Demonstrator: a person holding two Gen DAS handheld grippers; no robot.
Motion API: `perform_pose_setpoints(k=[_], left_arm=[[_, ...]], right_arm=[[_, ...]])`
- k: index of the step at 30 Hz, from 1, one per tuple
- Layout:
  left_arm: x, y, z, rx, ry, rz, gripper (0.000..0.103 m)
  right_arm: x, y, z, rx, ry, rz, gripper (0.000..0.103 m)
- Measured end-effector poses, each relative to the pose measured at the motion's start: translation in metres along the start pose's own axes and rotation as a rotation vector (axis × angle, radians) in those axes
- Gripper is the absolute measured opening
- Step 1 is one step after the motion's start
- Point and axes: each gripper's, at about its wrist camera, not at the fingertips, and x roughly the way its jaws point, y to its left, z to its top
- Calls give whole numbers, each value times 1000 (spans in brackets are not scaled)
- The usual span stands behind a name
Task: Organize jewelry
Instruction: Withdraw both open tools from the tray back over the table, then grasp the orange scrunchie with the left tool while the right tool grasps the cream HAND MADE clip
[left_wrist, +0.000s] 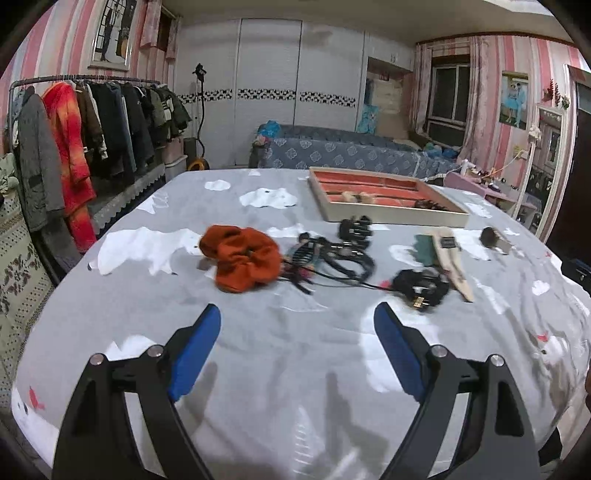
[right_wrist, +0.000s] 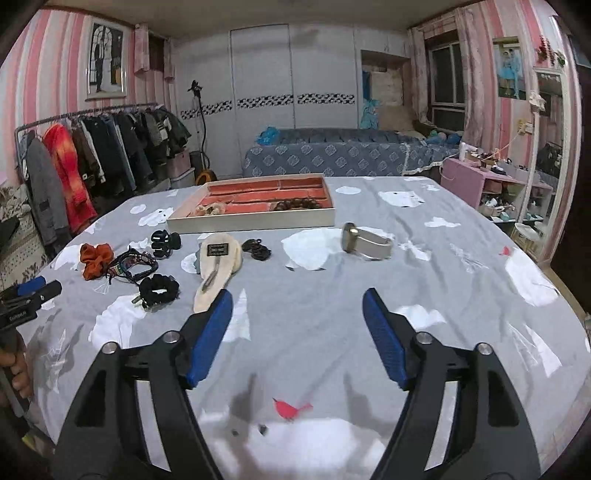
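Note:
A cream jewelry tray with red lining (left_wrist: 391, 216) (right_wrist: 251, 219) lies at the far side of the bed. Before it lie an orange scrunchie (left_wrist: 242, 258) (right_wrist: 94, 258), tangled cords and bracelets (left_wrist: 332, 258) (right_wrist: 133, 264), a black claw clip (left_wrist: 354, 228) (right_wrist: 165, 239), a black scrunchie (left_wrist: 421, 284) (right_wrist: 159, 290), a cream fluffy hair clip (left_wrist: 452, 258) (right_wrist: 218, 267), a small dark clip (right_wrist: 256, 250) and a watch with a grey band (left_wrist: 495, 238) (right_wrist: 367, 242). My left gripper (left_wrist: 297, 317) is open and empty, short of the scrunchie. My right gripper (right_wrist: 297, 301) is open and empty, near the cream clip.
The grey sheet (right_wrist: 443, 295) with white cloud and red bird prints covers the bed. A clothes rack (left_wrist: 74, 140) stands to the left, a blue sofa (right_wrist: 332, 155) behind, a pink side table (right_wrist: 476, 177) and mirror at the right. The left gripper shows at the right view's left edge (right_wrist: 26, 299).

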Motion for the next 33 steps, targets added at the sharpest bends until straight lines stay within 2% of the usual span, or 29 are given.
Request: perform_pose_setpoints(k=[8, 15, 22, 28, 33], left_arm=[[26, 43, 30, -11, 8, 78, 87], [56, 53, 39, 4, 35, 92, 87], [71, 37, 32, 23, 61, 48, 87], [71, 40, 35, 11, 62, 47, 87], [72, 32, 41, 56, 62, 55, 87]], right_arm=[[56, 31, 39, -7, 6, 36, 80], [94, 42, 46, 0, 36, 56, 80], [103, 43, 45, -1, 51, 50, 80], [105, 48, 43, -27, 55, 60, 80], [104, 55, 43, -42, 54, 72, 80]])
